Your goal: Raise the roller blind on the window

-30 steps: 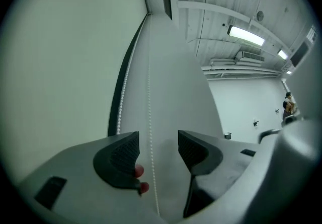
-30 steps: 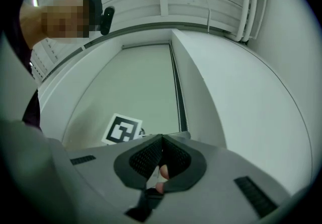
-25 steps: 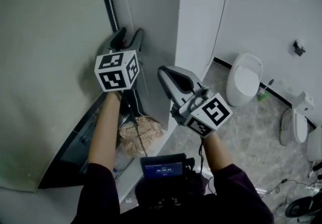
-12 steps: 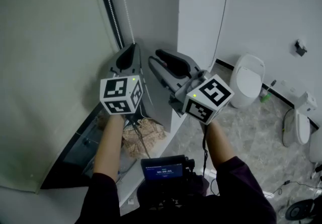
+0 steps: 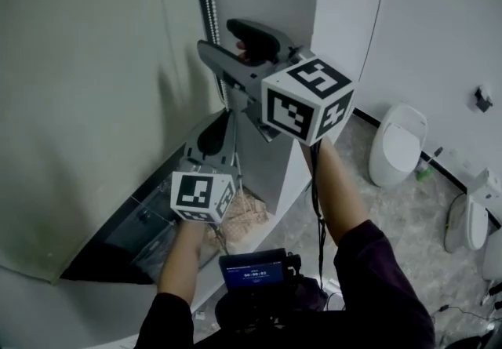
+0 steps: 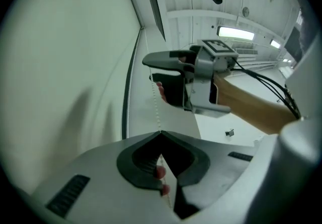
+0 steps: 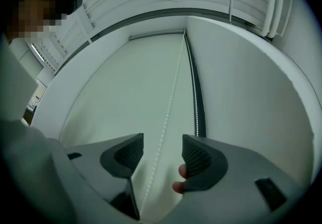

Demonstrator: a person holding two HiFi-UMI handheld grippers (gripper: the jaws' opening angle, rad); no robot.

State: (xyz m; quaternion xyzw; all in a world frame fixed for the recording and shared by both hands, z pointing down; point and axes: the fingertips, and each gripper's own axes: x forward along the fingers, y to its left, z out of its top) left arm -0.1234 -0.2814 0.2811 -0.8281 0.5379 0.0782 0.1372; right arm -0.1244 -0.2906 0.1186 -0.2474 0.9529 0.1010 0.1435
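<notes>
Overhead, the right hand-held gripper [image 7: 162, 150] had just spread its jaws, the bead chain [image 7: 170, 102] running free between them beside the roller blind [image 7: 131, 87]. Only the left hand-held gripper [image 6: 160, 133] view showed that gripper clenched on the chain lower down. The head view alone caught a toilet [image 5: 396, 143].

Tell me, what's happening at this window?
A person is working the bead chain of the roller blind with two handheld tongs. The left tongs, lower down, are clamped shut on the chain. The right tongs, held higher, have just been opening; the chain runs between their jaws, ungripped.
</notes>
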